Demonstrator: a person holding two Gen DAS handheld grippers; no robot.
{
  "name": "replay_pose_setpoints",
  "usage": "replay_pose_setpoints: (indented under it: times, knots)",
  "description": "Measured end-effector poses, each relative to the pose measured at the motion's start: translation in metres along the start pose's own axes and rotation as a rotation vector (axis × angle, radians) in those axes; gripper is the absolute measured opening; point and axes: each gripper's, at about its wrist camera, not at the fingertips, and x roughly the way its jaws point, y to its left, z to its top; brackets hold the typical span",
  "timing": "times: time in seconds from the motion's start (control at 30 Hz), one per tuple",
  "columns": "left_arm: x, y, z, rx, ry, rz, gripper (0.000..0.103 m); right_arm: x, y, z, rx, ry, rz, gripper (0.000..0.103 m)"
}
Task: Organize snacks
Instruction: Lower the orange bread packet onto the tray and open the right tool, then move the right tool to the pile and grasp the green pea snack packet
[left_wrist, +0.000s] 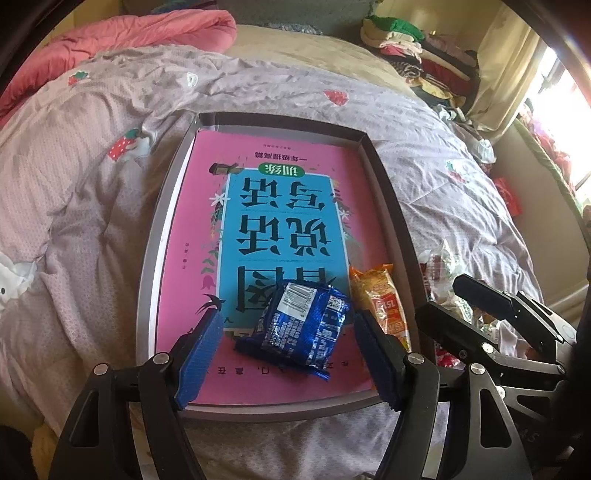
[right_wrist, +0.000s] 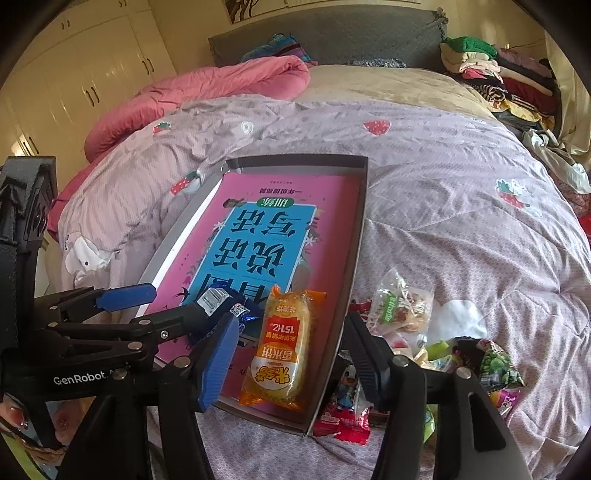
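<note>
A grey shallow box (left_wrist: 380, 177) lies on the bed with a pink and blue book (left_wrist: 258, 206) inside. A blue snack packet (left_wrist: 306, 328) lies on the book at the near end, between the open fingers of my left gripper (left_wrist: 291, 350), which does not touch it. An orange rice-cracker packet (right_wrist: 280, 350) lies beside it near the box's right wall. My right gripper (right_wrist: 291, 350) is open, with this orange packet between its fingers. A pile of loose snacks (right_wrist: 424, 332) lies on the quilt right of the box.
The box (right_wrist: 354, 236) rests on a lilac strawberry quilt (right_wrist: 461, 221). A pink duvet (right_wrist: 221, 88) is bunched at the far left. Stacked clothes (right_wrist: 498, 77) sit at the far right by the headboard. White wardrobes (right_wrist: 92, 66) stand at the left.
</note>
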Motion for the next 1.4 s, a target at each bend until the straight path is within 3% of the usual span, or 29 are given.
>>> replay_pose_setpoints:
  times: [0.47, 1.4]
  knots:
    - [-0.019, -0.019, 0.002, 0.015, -0.032, -0.015, 0.078, -0.032, -0.016, 0.001, 0.035, -0.092, -0.055, 0.077]
    - [-0.044, -0.091, -0.001, 0.151, -0.054, -0.082, 0.078, -0.095, -0.078, -0.017, 0.146, -0.191, -0.143, 0.083]
